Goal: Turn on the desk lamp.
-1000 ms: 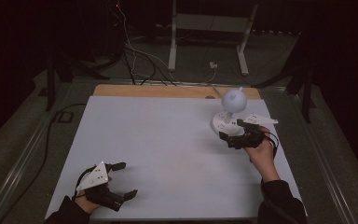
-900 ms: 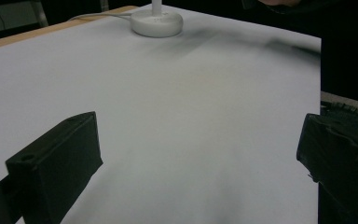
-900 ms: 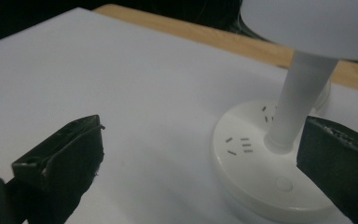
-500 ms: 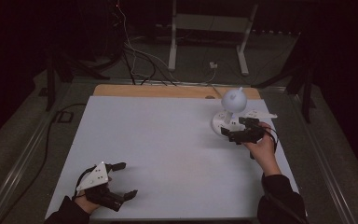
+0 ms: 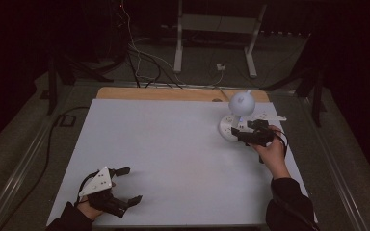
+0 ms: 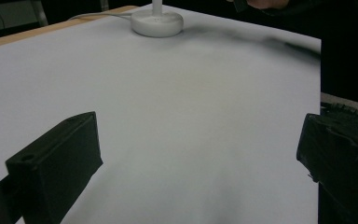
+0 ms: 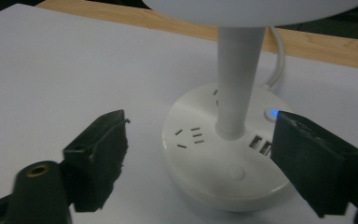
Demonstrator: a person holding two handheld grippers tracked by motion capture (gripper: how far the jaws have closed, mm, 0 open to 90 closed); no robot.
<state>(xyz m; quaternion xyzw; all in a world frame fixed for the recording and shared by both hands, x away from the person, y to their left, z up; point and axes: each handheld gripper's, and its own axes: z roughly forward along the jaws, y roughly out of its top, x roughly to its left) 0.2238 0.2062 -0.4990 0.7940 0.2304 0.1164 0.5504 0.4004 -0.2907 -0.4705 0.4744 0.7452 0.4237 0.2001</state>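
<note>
A white lamp with a round globe [image 5: 242, 103] stands at the back right of the white table [image 5: 173, 144]. Its round base [image 7: 214, 177] has sockets, USB ports and a small lit blue button [image 7: 273, 113]. My right gripper [image 5: 241, 134] is at that base, and its jaws have just been closing. In the right gripper view [image 7: 196, 154] the base and the stem [image 7: 237, 79] lie between the jaws, and the pads are not pressing on them. One jaw hangs over the base beside the blue button. My left gripper [image 5: 131, 184] rests open at the front left, holding nothing [image 6: 191, 154].
A wooden strip [image 5: 173, 94] runs along the table's back edge. The lamp's white cable [image 7: 277, 60] leads off behind it. Behind the table, on the floor, stand a metal frame [image 5: 217, 29] and loose cables [image 5: 139, 57].
The right gripper has edged a little toward the lamp's base and its jaws have narrowed. The left gripper has stayed put.
</note>
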